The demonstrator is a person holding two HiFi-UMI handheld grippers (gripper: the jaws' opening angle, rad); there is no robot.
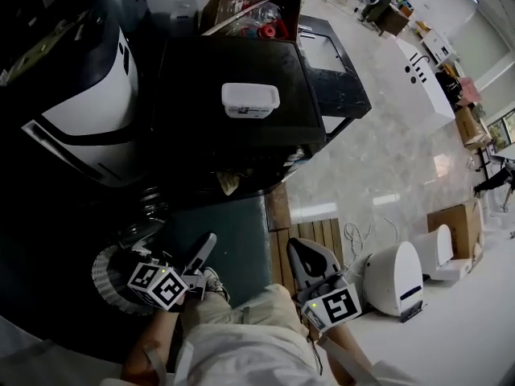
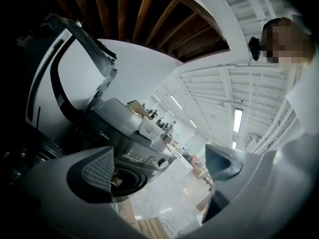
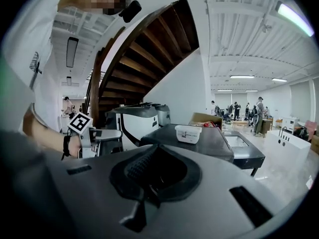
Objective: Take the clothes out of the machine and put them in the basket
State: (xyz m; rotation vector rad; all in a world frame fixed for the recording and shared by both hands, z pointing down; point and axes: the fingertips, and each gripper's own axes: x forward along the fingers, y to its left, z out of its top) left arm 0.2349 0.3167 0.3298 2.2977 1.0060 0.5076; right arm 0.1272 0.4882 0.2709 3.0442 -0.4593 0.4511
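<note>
At the near left, what looks like a ribbed white basket (image 1: 105, 284) is sitting on the floor beside the person's legs, probably so that a drop is short. Just right of it, the left claw (image 1: 201, 256) is pointing toward the washing machine (image 1: 225, 63). Its jaws are spread with nothing between them, seemingly readying for a reach. The clothes are lying in the machine's drum (only a pale scrap (image 1: 228, 184) is showing at its mouth). A white tub (image 1: 250, 100) is resting on the machine's dark top. Farther right, the right claw (image 1: 310, 256) is hanging pressed together and empty, likely idling while the left one is leading.
</note>
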